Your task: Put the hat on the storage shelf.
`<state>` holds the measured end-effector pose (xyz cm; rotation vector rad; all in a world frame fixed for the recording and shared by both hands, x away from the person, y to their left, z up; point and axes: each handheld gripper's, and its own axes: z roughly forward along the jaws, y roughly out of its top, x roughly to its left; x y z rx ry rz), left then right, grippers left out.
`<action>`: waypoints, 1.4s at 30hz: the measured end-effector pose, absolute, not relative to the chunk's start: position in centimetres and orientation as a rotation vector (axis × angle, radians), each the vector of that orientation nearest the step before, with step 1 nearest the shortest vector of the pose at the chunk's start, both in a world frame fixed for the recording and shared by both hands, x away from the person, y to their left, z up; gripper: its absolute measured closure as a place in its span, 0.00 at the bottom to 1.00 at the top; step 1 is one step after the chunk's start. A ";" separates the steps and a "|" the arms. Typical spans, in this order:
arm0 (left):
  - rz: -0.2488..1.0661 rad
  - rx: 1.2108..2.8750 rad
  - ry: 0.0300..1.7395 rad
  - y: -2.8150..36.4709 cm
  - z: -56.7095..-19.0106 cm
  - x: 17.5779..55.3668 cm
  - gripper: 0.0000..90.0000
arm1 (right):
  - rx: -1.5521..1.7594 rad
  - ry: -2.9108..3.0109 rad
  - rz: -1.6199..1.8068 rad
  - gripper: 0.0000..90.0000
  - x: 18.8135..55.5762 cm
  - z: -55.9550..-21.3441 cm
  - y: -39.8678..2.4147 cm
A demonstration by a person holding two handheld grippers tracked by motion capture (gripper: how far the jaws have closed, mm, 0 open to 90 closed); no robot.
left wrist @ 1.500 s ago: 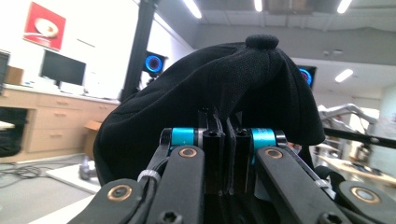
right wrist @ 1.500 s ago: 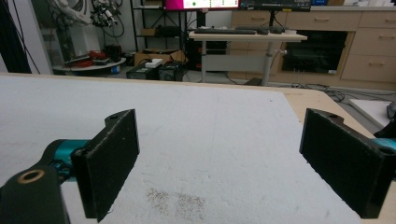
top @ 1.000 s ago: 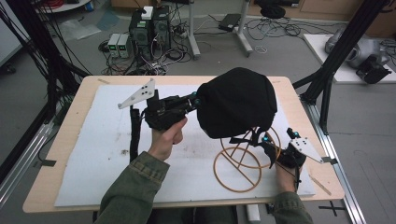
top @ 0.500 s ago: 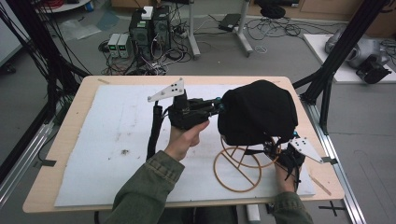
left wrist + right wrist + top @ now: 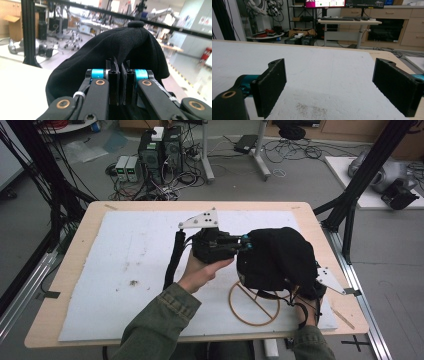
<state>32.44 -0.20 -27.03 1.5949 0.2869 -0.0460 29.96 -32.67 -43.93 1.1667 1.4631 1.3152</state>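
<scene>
One thin fold of the black cap [image 5: 277, 257] is all your left gripper [image 5: 119, 82] pinches.
It may slip free beside the wire stand [image 5: 254, 302] at 5 o'clock; your right gripper [image 5: 329, 85] gapes empty.

High view overhead looking forward and down, left gripper view tight on black cap [image 5: 120, 50], right gripper view low across white foam mat [image 5: 324, 75], mat shared with overhead

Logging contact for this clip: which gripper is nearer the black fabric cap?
Left. The left gripper is clamped on the black fabric cap; the right gripper stands open over the white foam mat.
</scene>
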 end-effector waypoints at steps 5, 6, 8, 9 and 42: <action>-0.051 1.623 0.292 -0.4 -26.9 32.4 0.95 | 1.164 1.460 1.314 0.12 30.0 -44.0 -32.7; -0.056 1.628 0.289 -0.3 -26.9 32.4 0.94 | 1.169 1.459 1.316 0.12 30.0 -43.9 -32.7; -0.063 1.636 0.280 -0.2 -26.9 32.4 0.94 | 1.173 1.460 1.315 0.12 30.0 -43.9 -32.7; -0.062 1.640 0.276 -0.1 -26.9 32.4 0.94 | 1.177 1.457 1.316 0.12 29.9 -43.9 -32.7; 0.055 1.643 0.375 0.8 -27.4 32.5 0.23 | 1.175 1.457 1.311 0.12 29.8 -43.9 -32.6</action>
